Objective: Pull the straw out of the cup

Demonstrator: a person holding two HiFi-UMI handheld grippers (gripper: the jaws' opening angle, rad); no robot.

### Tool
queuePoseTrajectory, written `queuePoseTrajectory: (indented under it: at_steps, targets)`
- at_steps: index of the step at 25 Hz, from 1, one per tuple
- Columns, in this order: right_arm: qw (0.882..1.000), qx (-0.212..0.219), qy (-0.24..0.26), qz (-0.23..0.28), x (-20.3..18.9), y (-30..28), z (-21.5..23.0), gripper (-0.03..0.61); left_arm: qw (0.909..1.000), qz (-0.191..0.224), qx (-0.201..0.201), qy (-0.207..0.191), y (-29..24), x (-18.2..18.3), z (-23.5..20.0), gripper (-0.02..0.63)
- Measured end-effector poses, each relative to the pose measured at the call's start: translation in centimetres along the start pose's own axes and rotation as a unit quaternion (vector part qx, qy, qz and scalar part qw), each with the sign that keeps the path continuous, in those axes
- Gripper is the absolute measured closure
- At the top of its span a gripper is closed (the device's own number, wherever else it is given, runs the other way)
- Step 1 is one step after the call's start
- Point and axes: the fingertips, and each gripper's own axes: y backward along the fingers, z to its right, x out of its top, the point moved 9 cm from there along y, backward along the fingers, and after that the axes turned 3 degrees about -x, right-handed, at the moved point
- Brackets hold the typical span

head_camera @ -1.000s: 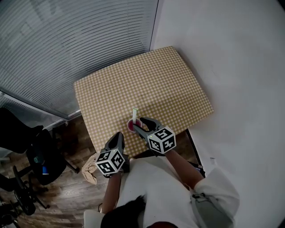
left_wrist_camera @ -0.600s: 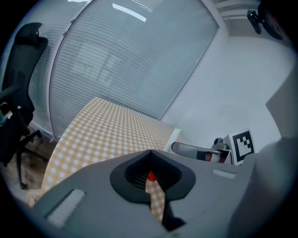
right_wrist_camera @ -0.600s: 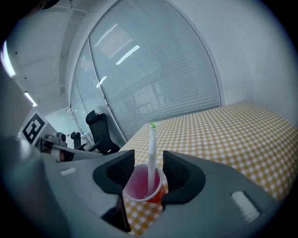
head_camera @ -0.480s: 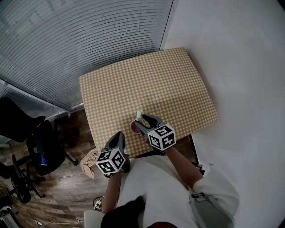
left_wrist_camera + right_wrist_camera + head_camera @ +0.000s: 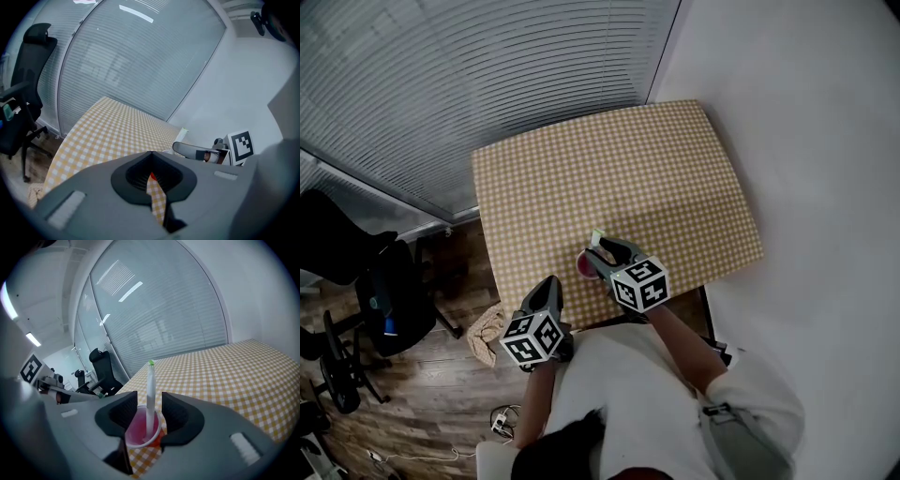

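Observation:
A small cup [image 5: 584, 265] of pink drink stands near the front edge of the gingham table [image 5: 609, 169]; a white straw [image 5: 595, 239] with a green tip stands upright in it. In the right gripper view the straw [image 5: 150, 390] rises from the cup [image 5: 138, 430] between the jaws of my right gripper [image 5: 149, 405]. These jaws are closing, with a gap left on each side of the straw. My left gripper [image 5: 548, 287] hangs off the table's front edge, left of the cup, its jaws together and empty [image 5: 151, 174].
Slatted blinds [image 5: 469, 75] close off the far-left side and a white wall [image 5: 806, 141] the right. A black office chair [image 5: 380, 309] and a crumpled cloth [image 5: 486, 330] are on the wooden floor at the left. The person's white sleeves fill the bottom.
My right gripper has sunk a little over the cup, and its jaws stand narrower round the straw. The left gripper has hardly moved.

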Motion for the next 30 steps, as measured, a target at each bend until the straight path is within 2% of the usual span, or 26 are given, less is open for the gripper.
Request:
queuePoseTrajectory:
  at_steps: [10,18,30]
  targets:
    - [1.000,-0.004,0.009,0.002,0.0,-0.5,0.3,0.458,1.0000,0.002,0.009,0.003,0.1,-0.2,-0.3,0.597]
    - [1.000,-0.009,0.011,0.005,0.0,-0.5,0.3,0.522,0.9999,0.005,0.013,0.007,0.4,-0.1,-0.6,0.597]
    - [1.000,-0.009,0.005,0.029,0.3,-0.3,0.1,0.531,0.9997,0.006,0.018,0.012,0.7,-0.2,-1.2,0.597]
